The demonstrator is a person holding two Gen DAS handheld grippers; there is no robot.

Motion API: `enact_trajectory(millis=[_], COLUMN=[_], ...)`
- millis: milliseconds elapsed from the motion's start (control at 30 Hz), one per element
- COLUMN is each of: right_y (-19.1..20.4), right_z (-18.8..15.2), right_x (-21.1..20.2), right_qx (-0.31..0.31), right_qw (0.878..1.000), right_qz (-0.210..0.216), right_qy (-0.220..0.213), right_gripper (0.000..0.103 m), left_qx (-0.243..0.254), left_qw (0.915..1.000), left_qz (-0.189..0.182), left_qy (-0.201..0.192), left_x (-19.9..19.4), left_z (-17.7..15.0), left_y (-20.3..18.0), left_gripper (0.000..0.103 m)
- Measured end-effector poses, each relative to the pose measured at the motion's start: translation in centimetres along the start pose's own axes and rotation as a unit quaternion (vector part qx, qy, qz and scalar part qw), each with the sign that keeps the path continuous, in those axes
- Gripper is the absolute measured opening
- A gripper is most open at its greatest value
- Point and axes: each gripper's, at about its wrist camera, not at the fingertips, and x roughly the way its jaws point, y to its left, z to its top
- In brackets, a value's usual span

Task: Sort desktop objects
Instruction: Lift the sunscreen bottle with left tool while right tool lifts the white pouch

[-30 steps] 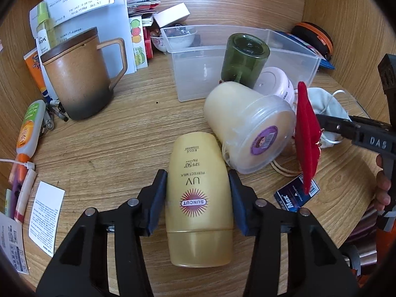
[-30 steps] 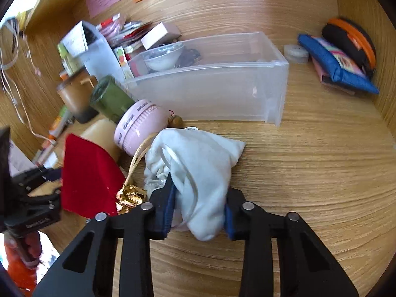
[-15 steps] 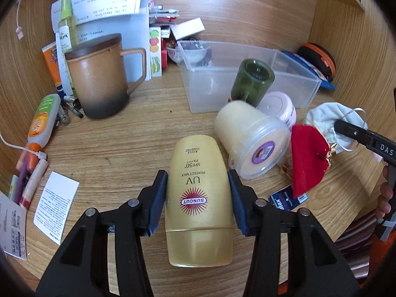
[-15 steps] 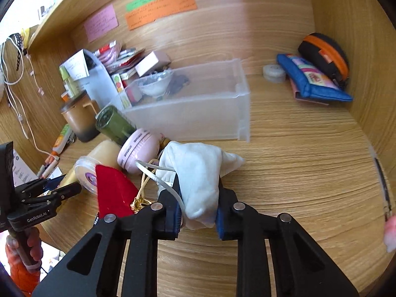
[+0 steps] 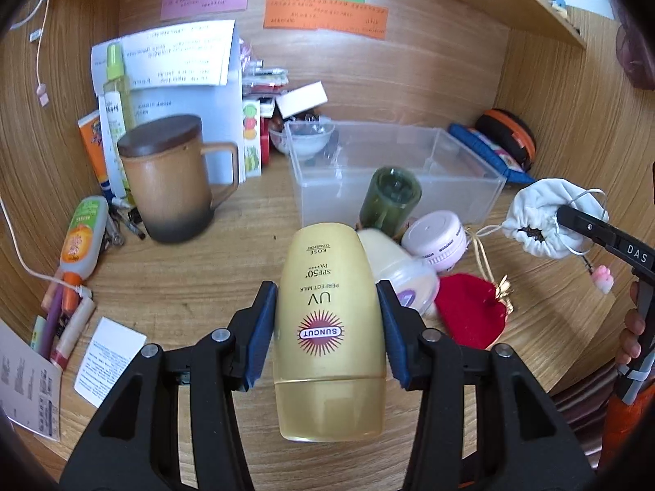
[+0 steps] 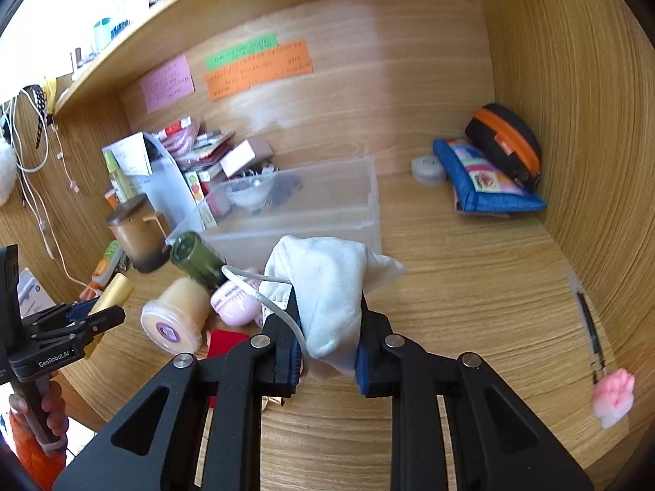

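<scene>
My left gripper [image 5: 325, 331] is shut on a yellow sunscreen bottle [image 5: 329, 319], held off the desk with its cap toward the camera. The right gripper [image 6: 327, 339] is shut on a white drawstring pouch [image 6: 331, 286], lifted above the desk; in the left wrist view this white pouch [image 5: 540, 221] hangs at the right with a pink paw charm [image 5: 604, 280] dangling below. On the desk lie a cream jar [image 5: 403, 270], a pink jar [image 5: 436, 237], a green bottle [image 5: 391, 198] and a red pouch [image 5: 470, 313]. A clear plastic bin [image 5: 462, 155] stands behind them.
A brown lidded mug [image 5: 168, 180], papers and tubes [image 5: 80, 237] crowd the left side. A blue pouch [image 6: 483, 180] and black-orange case [image 6: 505, 139] sit in the right back corner by the wooden side wall [image 6: 573, 122]. A shelf runs overhead.
Both grippers rose. The sunscreen bottle left the desk in the left gripper. The right gripper squeezed tighter on the white pouch and lifted it clear, its paw charm now dangling.
</scene>
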Motion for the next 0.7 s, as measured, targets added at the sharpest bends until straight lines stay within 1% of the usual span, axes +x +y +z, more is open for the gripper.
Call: enact_trajectory(millis=[300, 400, 533, 700], right_y=[0.1, 0.5, 0.7, 1.0], right_z=[1.8, 2.4, 3.3, 4.6], right_x=[-1.6, -2.2, -2.6, -3.1], right_qx=[-0.010, -0.021, -0.027, -0.034], right_qw=[1.000, 0.999, 0.998, 0.997], right_qz=[0.007, 0.002, -0.001, -0.002], right_qy=[-0.026, -0.038, -0.050, -0.068], right_gripper=[0.018, 0.018, 0.018, 0.018], left_qx=[0.009, 0.012, 0.012, 0.026], left_qw=[0.9996, 0.9993, 0.9989, 0.9982], left_qz=[-0.004, -0.002, -0.015, -0.020], left_qy=[-0.026, -0.035, -0.042, -0.051], left_x=[-1.4, -1.8, -2.2, -2.7], left_z=[2.2, 3.0, 4.4, 6.3], left_y=[-0.2, -0.2, -0.1, -0.5], left_gripper=[0.048, 0.048, 0.048, 0.048])
